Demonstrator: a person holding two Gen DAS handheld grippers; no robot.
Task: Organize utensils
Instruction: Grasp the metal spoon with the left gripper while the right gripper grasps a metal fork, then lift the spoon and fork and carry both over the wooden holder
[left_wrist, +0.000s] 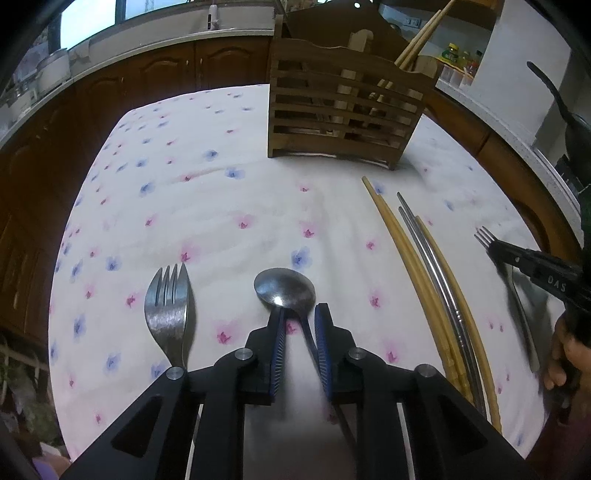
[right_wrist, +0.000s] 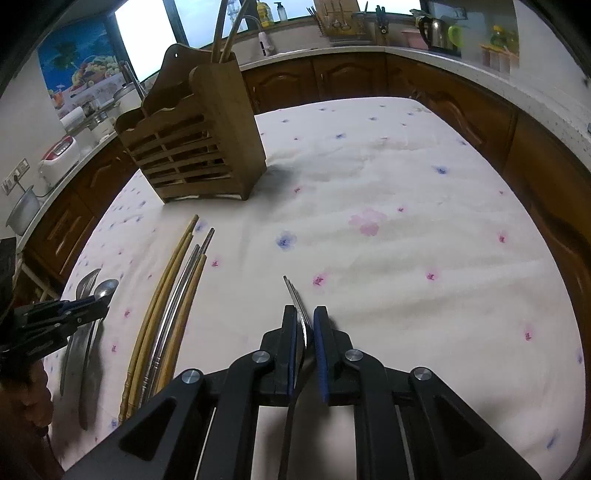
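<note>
Utensils on the flowered cloth: two forks (left_wrist: 168, 314) (right_wrist: 297, 314), one spoon (left_wrist: 284, 291), three wooden chopsticks (left_wrist: 402, 254) and two metal chopsticks (left_wrist: 424, 243). One slatted wooden holder (left_wrist: 343, 114) stands on the cloth, with at least two chopsticks (right_wrist: 225, 33) upright in it.
</note>
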